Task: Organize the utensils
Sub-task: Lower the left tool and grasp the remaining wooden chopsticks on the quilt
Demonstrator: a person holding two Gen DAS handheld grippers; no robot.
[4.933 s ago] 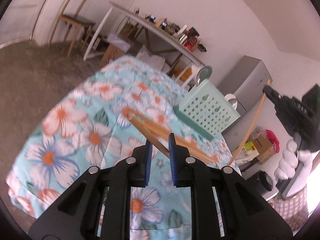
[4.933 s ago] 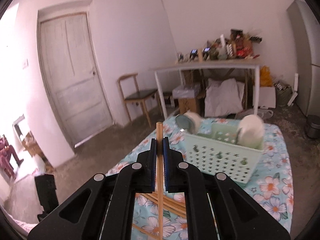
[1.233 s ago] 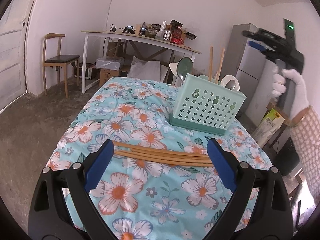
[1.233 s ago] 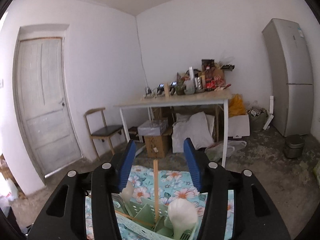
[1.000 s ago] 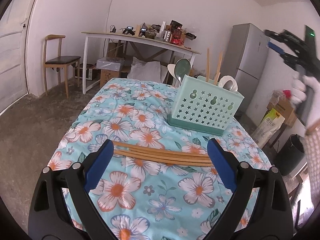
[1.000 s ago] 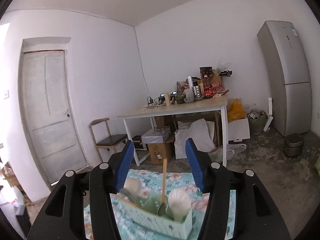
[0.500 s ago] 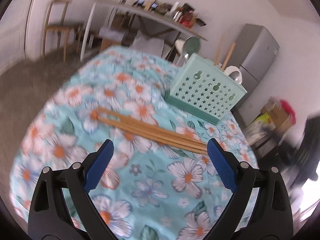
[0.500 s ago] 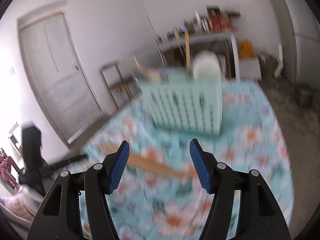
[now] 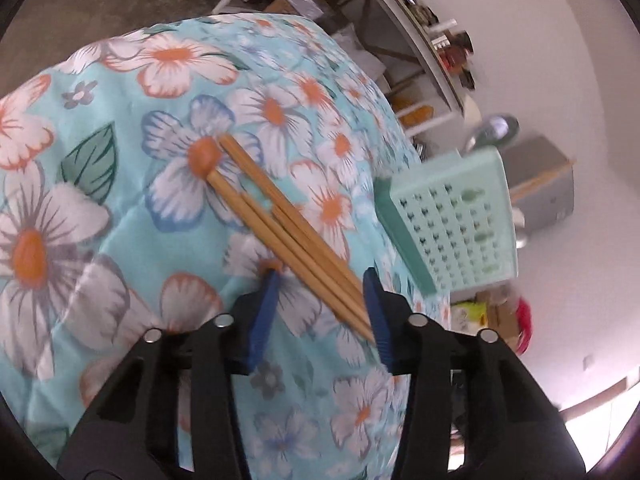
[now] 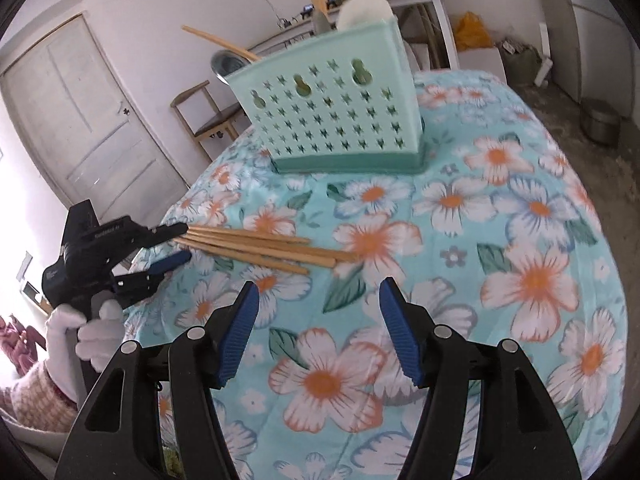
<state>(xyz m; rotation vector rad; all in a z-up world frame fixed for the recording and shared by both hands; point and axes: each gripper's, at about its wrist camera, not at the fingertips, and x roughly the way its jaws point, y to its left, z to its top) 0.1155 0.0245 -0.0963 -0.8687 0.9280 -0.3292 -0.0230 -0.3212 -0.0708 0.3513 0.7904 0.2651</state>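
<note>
Chopsticks (image 9: pixel 288 236) lie between closing left claw (image 9: pixel 320 312) pads, ungripped; right claw (image 10: pixel 318 332) gapes empty.

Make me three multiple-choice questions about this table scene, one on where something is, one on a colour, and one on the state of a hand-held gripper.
1. Where do the loose chopsticks lie?
A. on the floral tablecloth
B. on the chair
C. on the floor

2. What colour is the utensil basket?
A. red
B. mint green
C. black

3. How is the right hand-held gripper?
A. shut on a spoon
B. shut on a chopstick
C. open and empty

Answers:
1. A, the sticks rest flat on the cloth in front of the basket.
2. B, its perforated walls are pale green.
3. C, its blue pads stand apart with only cloth between them.
</note>
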